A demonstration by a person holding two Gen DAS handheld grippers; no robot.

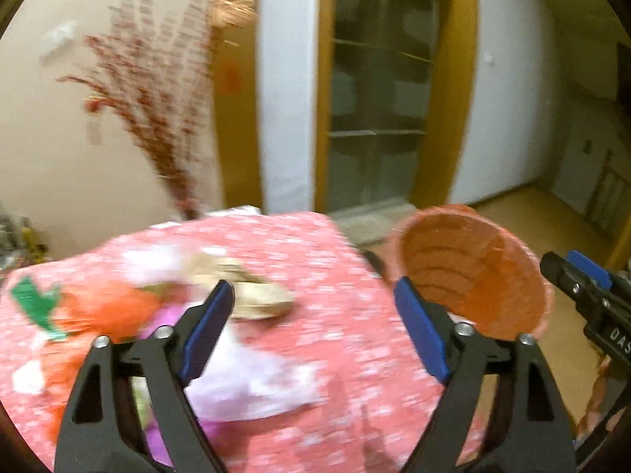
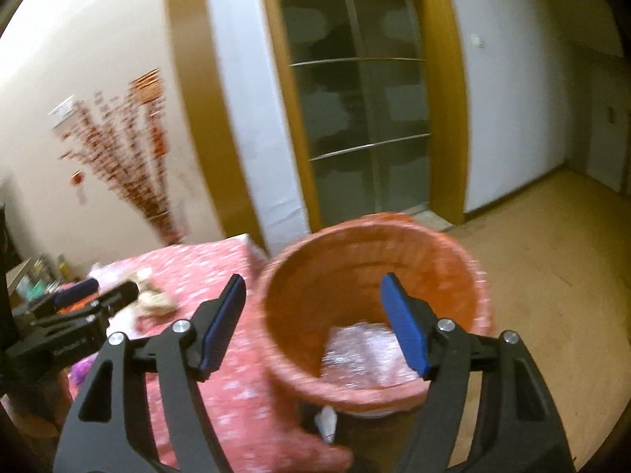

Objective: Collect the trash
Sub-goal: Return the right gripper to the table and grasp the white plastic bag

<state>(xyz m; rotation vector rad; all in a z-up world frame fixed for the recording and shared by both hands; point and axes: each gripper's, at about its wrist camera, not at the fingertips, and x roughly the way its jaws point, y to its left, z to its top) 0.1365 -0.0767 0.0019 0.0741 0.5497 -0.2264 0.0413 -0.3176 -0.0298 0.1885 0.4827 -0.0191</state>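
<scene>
Trash point(image 1: 256, 295), crumpled paper and wrappers, lies on the pink tablecloth point(image 1: 347, 268) just ahead of the left gripper point(image 1: 315, 331), whose 2 jaws stand apart, empty. The right gripper point(image 2: 311, 323), also spread and empty, hovers over the orange bin point(image 2: 355, 268) beside the table, clear plastic point(image 2: 359, 354) inside.

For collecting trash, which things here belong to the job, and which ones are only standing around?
For the job:
- orange woven basket, with clear crumpled plastic inside
- crumpled beige paper on the pink flowered tablecloth
- white crumpled wrapper
- left tongs and right tongs, both open

Just around:
- red dried branches
- glass-paned door
</scene>
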